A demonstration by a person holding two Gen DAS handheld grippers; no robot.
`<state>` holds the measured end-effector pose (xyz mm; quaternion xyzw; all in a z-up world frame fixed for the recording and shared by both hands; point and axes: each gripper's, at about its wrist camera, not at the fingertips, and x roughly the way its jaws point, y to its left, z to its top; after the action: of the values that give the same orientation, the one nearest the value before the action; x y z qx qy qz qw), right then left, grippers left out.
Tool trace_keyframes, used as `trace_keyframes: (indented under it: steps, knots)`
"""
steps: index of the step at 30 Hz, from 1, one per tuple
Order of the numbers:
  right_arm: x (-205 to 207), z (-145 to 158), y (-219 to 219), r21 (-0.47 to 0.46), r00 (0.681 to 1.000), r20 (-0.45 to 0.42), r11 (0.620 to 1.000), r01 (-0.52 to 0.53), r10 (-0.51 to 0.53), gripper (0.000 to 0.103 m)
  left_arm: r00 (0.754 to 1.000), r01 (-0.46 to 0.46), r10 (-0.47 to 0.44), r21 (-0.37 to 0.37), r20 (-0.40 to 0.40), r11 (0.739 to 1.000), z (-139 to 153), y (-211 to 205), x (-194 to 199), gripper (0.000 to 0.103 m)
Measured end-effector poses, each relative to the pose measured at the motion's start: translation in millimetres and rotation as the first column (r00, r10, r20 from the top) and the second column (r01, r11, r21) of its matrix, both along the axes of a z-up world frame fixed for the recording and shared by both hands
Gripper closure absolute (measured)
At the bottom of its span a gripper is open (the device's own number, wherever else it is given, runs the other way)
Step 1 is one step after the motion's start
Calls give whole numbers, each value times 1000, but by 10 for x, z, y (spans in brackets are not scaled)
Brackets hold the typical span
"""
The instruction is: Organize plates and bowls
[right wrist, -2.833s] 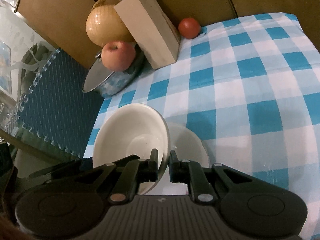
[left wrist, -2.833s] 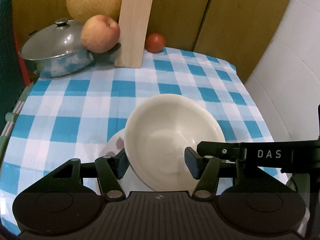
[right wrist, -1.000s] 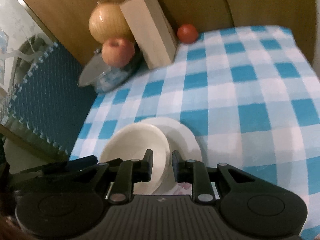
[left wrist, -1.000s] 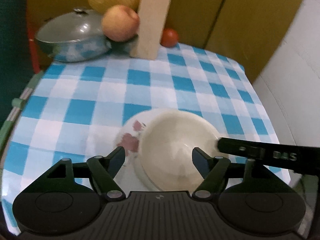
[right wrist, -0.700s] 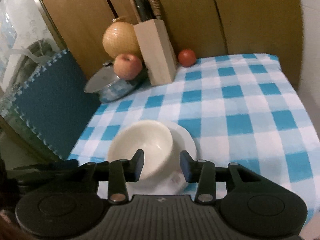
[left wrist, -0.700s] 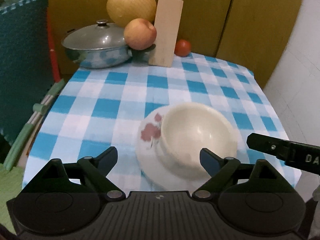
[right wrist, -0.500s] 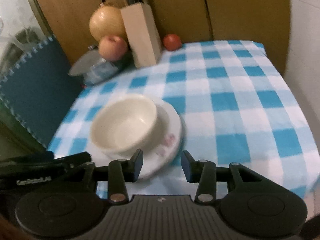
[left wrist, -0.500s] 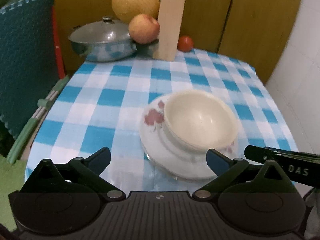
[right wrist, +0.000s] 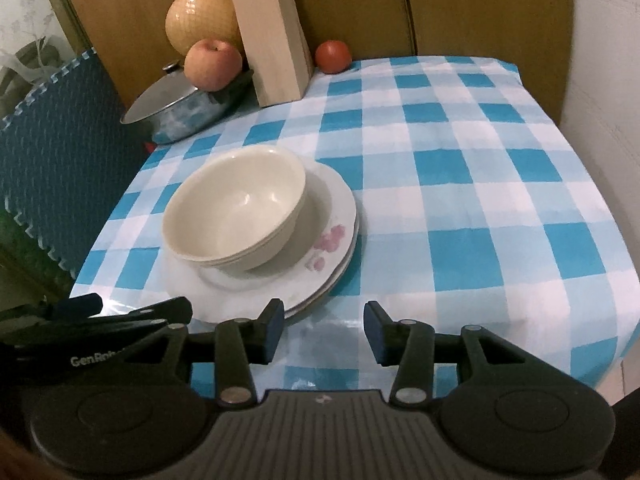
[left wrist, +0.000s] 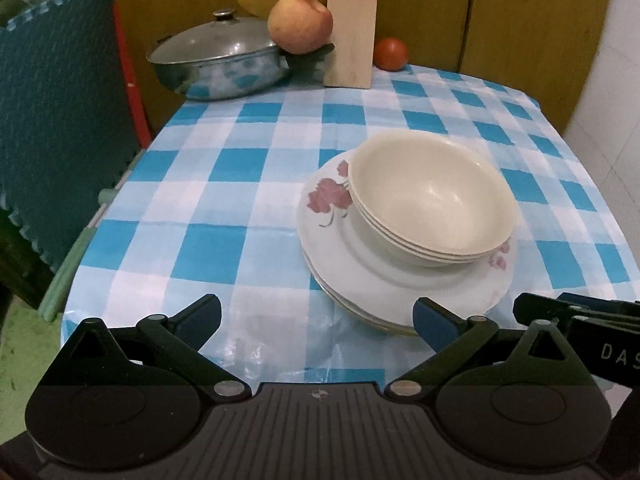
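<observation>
bowls (left wrist: 432,196) nested, atop plates (left wrist: 360,276)

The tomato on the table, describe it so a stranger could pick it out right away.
Find the blue-and-white checked tablecloth and follow it to the back edge by the wooden cabinet. Beside the upright knife block sits the tomato: small, round and red, smaller than the apple.

**Dim indoor light, heavy fisheye bend**

Both wrist views are dim and warm-tinted, with dark vignetted corners. Soft highlights sit inside the cream bowl (left wrist: 432,196) and on the pot lid (left wrist: 212,46) at upper left. A faint sheen marks the checked tablecloth (right wrist: 460,184) near the lower centre. Straight edges bow toward the borders. Focus is fairly sharp; the right view is slightly softer.
</observation>
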<state>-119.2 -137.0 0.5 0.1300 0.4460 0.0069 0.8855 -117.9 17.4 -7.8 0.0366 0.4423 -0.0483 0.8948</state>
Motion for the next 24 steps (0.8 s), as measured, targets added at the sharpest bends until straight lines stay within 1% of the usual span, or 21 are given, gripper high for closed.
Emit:
trace_keyframes:
  steps: [5, 9, 24]
  knots:
    - [-18, -28, 25, -3, 1000, -3, 1000, -7, 7, 60, 1000, 12, -12, 12, -17, 1000, -44, -64, -8, 0]
    - [-18, -43, 9, 4, 1000, -4, 1000, 4, -4, 60, 1000, 13, -12, 26, -14, 1000, -47, -89, -25, 0]
    - [-7, -51, 6, 10, 1000, -8, 1000, 10, -10, 60, 999, 7, -6, 21, -40, 1000, -70, -91, 1, 1]
